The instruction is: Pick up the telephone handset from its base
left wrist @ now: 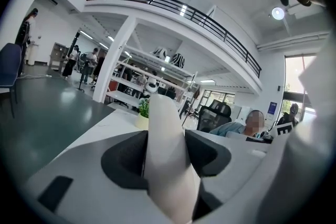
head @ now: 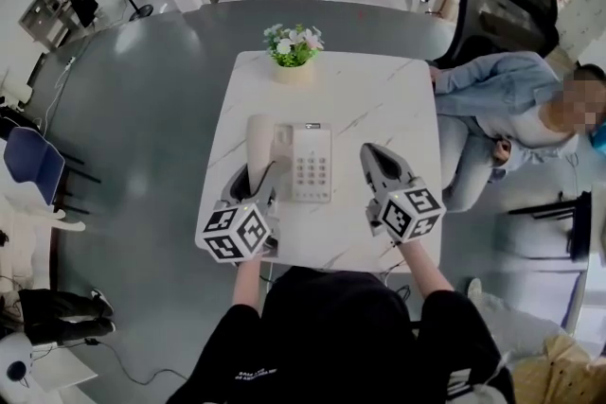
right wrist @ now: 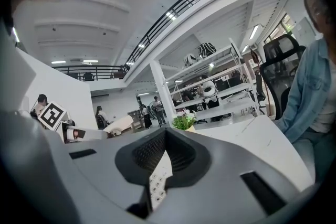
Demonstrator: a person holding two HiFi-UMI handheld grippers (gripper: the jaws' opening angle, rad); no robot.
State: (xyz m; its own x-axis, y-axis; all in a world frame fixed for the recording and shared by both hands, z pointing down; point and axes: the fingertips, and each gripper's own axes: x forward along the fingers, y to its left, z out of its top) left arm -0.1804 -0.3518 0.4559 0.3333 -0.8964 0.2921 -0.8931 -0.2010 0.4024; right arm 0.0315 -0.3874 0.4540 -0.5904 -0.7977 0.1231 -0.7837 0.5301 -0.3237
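On the white marble-look table lies the white telephone base with its keypad. The white handset stands just left of the base, its far end tilted up. My left gripper is shut on the handset's near part. In the left gripper view the handset fills the gap between the dark pads and rises past them. My right gripper hovers right of the base, shut and holding nothing. In the right gripper view its jaws meet at the tip, and the keypad shows through the slit below.
A small potted flower plant stands at the table's far edge. A person in a denim jacket sits at the right side, with a black office chair behind. A blue chair stands on the floor at left.
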